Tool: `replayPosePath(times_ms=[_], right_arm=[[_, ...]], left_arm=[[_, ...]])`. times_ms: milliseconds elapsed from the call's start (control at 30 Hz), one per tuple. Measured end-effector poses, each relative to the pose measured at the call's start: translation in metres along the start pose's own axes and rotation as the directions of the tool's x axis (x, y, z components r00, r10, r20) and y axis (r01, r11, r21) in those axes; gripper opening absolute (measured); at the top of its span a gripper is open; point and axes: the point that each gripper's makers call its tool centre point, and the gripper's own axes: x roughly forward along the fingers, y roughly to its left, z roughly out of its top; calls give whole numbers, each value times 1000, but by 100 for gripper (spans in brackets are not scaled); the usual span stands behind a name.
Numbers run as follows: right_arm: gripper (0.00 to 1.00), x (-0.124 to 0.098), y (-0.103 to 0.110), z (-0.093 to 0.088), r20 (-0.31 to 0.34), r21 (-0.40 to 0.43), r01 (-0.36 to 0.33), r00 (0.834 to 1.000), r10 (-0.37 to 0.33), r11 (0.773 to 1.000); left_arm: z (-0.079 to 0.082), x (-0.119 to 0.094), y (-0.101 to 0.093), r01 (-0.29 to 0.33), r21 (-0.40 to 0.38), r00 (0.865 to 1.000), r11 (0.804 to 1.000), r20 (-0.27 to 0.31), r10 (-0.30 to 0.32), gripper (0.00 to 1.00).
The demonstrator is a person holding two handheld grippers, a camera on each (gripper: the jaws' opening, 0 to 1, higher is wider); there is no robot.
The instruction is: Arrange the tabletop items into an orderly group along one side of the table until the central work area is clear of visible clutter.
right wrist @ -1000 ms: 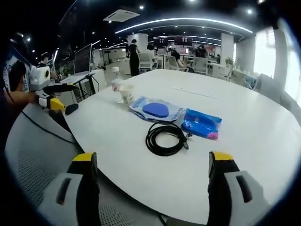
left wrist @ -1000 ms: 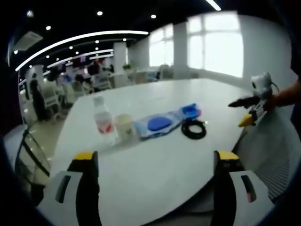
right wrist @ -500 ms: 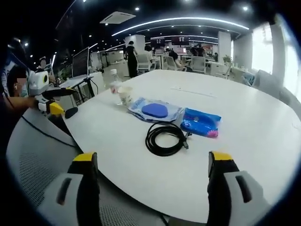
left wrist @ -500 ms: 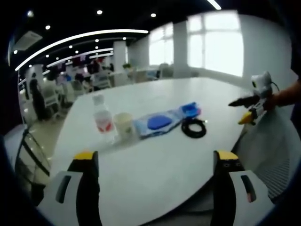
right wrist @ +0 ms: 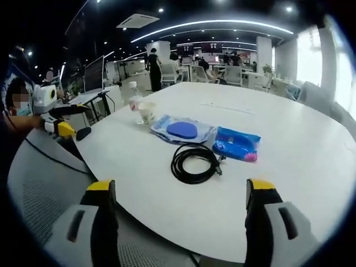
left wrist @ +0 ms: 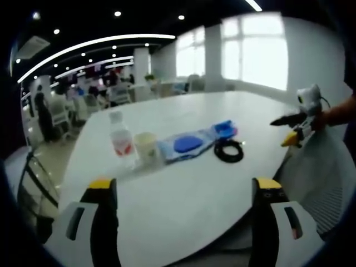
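open-plan office, desks (right wrist: 92,94), chairs (right wrist: 239,78), monitors (right wrist: 95,69)

The water bottle (left wrist: 120,142) carries a red label, probably printed, but nothing is legible.

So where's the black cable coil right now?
In the right gripper view the black cable coil lies mid-table, just in front of the clear pouch and beside the blue packet.

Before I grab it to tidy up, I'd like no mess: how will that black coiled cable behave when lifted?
The black coiled cable looks loosely wound with no tie visible, so it will probably sag and uncoil if lifted by one strand. It seems light and floppy; sliding it across the smooth white table may keep its shape better. Its plug end lies near the blue packet and might snag it.
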Motion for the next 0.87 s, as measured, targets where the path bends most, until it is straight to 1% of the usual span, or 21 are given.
replayPosePath(times_ms=[867], right_arm=[[96, 1, -1, -5, -22, 2, -2, 1000, 2, 1000]], left_arm=[[-2, 1, -4, 17, 4, 1000, 1000, -11, -17, 97]])
